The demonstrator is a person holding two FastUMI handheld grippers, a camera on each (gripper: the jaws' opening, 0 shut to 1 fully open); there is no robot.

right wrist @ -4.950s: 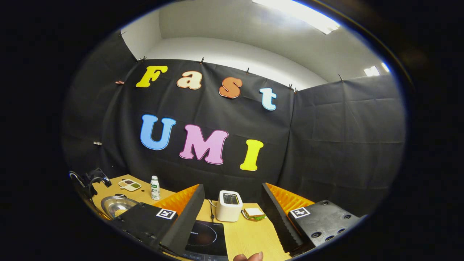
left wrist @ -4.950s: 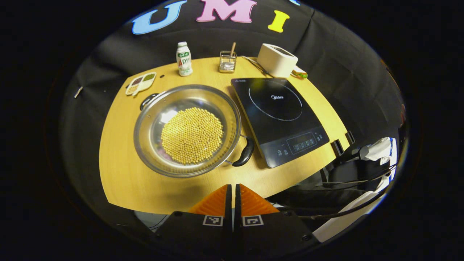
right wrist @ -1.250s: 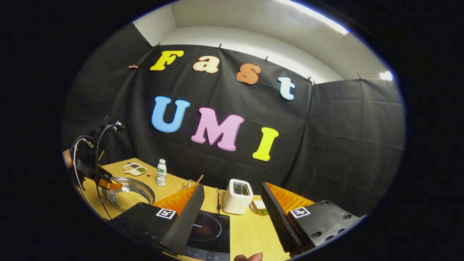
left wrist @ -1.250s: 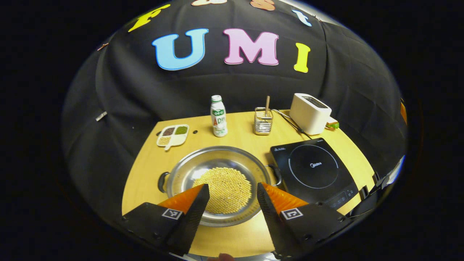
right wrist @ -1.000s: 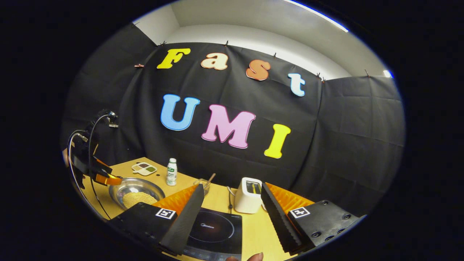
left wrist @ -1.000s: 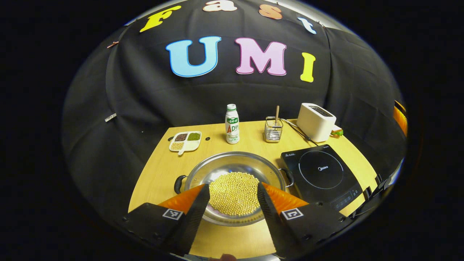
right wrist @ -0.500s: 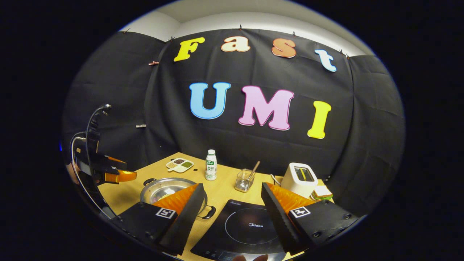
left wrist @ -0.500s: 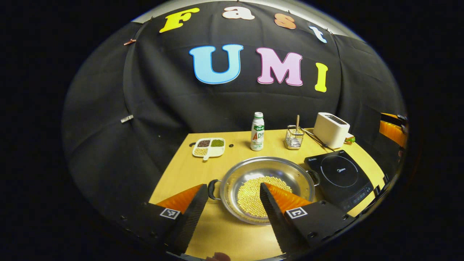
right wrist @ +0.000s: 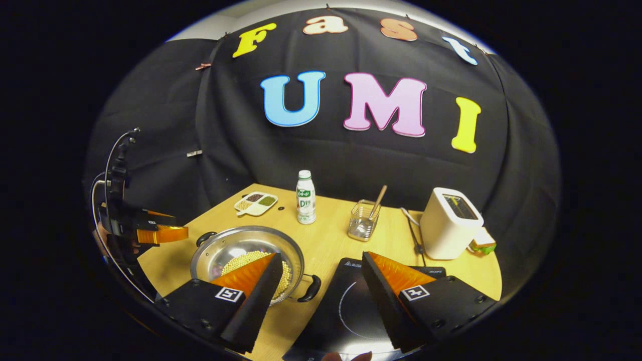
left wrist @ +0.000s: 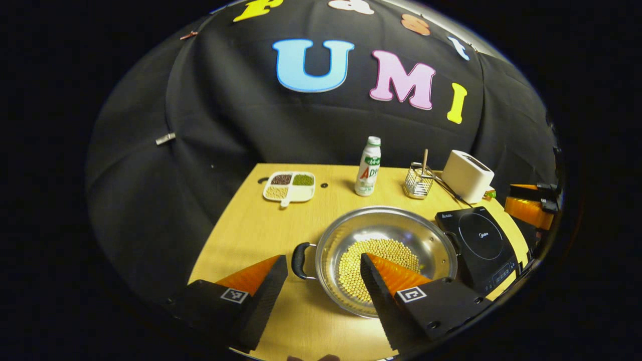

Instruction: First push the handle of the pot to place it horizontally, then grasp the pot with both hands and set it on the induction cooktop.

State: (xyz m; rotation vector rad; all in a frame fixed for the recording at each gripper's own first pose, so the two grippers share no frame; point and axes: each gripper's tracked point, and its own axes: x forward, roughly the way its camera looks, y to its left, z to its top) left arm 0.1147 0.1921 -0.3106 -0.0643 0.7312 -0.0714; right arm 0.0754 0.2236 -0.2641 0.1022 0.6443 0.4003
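Fingers (left wrist: 271, 281) apart | pot (left wrist: 388, 235) handle (left wrist: 299, 260) btwn, not touching

Black tool (left wrist: 323, 281) bodies bear square coded markers.

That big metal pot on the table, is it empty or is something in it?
Not empty. The pot stands upright, and a layer of small yellow beans covers its bottom.

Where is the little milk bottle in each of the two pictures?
Left gripper view: the bottle stands upright at the back of the table, upper middle, behind the pot.
Right gripper view: the bottle stands upright left of centre, between the sectioned dish and the wire basket.
Shared landmark: the white toaster, at the back right in both.
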